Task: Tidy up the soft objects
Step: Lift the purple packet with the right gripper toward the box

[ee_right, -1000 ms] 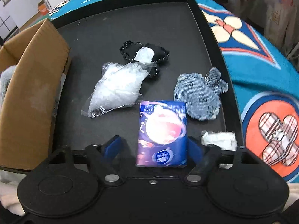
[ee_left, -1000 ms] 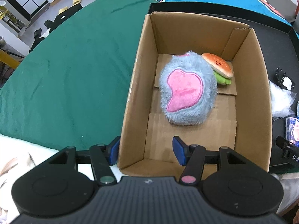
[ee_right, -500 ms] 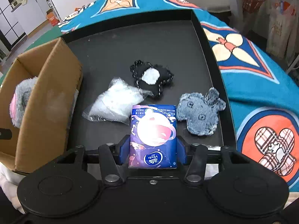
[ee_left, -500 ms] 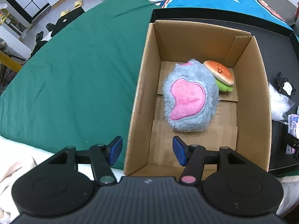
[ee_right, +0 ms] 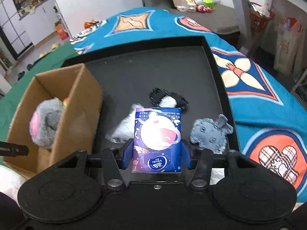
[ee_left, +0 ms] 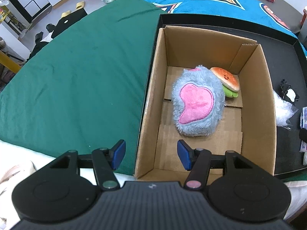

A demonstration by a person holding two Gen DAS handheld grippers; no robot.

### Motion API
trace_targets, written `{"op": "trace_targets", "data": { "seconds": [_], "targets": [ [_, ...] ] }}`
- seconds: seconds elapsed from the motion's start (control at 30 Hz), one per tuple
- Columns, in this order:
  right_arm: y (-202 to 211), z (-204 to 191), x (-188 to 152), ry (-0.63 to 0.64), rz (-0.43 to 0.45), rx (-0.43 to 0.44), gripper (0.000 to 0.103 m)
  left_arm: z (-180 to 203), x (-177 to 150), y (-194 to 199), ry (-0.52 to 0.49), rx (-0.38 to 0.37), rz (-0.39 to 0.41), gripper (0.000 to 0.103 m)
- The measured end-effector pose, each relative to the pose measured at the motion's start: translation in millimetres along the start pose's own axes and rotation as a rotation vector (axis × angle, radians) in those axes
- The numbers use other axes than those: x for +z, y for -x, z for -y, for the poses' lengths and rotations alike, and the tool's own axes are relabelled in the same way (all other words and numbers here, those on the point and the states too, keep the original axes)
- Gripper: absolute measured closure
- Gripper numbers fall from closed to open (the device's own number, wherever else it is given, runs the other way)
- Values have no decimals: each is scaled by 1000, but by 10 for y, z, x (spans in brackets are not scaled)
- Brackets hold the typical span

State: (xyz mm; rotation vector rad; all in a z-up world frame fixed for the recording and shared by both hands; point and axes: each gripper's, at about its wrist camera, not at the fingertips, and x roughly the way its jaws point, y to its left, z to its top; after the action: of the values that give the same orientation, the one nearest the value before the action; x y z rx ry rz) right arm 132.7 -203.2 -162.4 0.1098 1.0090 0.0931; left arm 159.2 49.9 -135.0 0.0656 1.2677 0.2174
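Note:
My right gripper (ee_right: 156,156) is shut on a blue tissue pack (ee_right: 157,134) and holds it above the black tray (ee_right: 172,67). On the tray lie a clear plastic bag (ee_right: 122,130), a black-and-white soft piece (ee_right: 168,100) and a denim plush (ee_right: 211,134). The cardboard box (ee_left: 255,95) holds a grey-and-pink fluffy plush (ee_left: 197,103) and a burger plush (ee_left: 226,78); the box (ee_right: 80,103) also shows at the left of the right wrist view. My left gripper (ee_left: 151,157) is open and empty, straddling the box's near left wall.
A green cloth (ee_left: 76,72) covers the table left of the box. A blue patterned cloth (ee_right: 268,95) lies beyond and right of the tray. White fabric (ee_left: 23,157) lies at the near edge.
My right gripper closed on the tissue pack and lifted it off the tray. My left gripper drew back and up a little, staying open.

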Motion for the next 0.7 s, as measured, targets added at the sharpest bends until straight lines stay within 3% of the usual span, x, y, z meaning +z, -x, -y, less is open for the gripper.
{"op": "trace_targets", "data": {
  "seconds": [0.7],
  "targets": [
    [314, -459, 269, 80, 124, 91, 53, -162, -2, 18, 23, -99, 67, 46]
  ]
}}
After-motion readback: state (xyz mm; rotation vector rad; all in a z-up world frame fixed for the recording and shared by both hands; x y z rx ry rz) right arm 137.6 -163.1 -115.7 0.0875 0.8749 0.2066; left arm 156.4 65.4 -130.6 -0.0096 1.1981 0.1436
